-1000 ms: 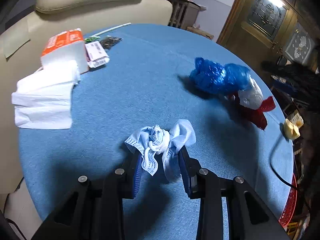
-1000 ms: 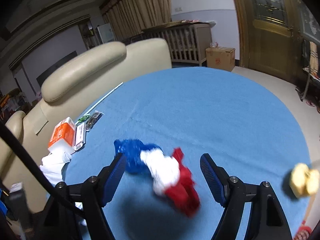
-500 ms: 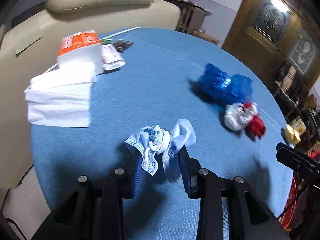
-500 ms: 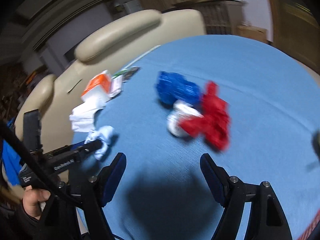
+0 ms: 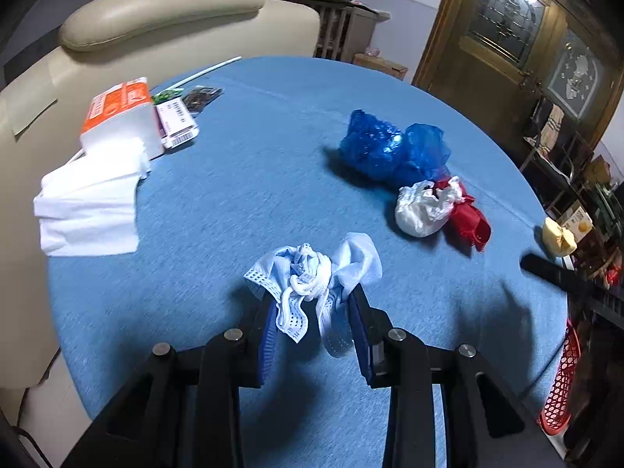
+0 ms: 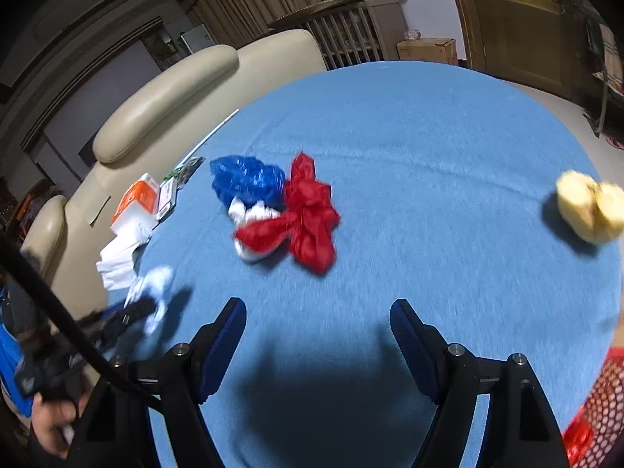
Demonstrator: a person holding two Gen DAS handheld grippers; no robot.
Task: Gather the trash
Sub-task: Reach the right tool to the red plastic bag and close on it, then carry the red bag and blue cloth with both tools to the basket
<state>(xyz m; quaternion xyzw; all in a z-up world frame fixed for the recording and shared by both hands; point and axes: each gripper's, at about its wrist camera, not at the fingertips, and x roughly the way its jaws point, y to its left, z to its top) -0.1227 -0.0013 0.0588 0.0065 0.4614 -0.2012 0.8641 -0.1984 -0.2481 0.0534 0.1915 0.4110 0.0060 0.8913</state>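
Observation:
My left gripper (image 5: 312,304) is shut on a crumpled light-blue face mask (image 5: 312,269) and holds it above the blue round table (image 5: 241,195); it also shows in the right wrist view (image 6: 156,288). My right gripper (image 6: 318,323) is open and empty above the table's near side. Ahead of it lie a blue plastic bag (image 6: 245,181), a white wad (image 6: 251,214) and a red plastic bag (image 6: 308,214) bunched together. They also show in the left wrist view: blue bag (image 5: 390,148), white wad (image 5: 423,208), red bag (image 5: 468,220). A yellow crumpled scrap (image 6: 589,210) lies at the right edge.
An orange-and-white tissue pack (image 5: 117,117) with loose white tissues (image 5: 89,202) and small packets (image 5: 177,121) lies at the table's left. A beige leather armchair (image 5: 163,19) stands behind. A red mesh basket (image 6: 600,409) sits at the table's right edge, also in the left wrist view (image 5: 561,382).
My right gripper has pulled back from the red, white and blue bundle and let it go on the table. My left gripper still holds the mask and has drawn back slightly.

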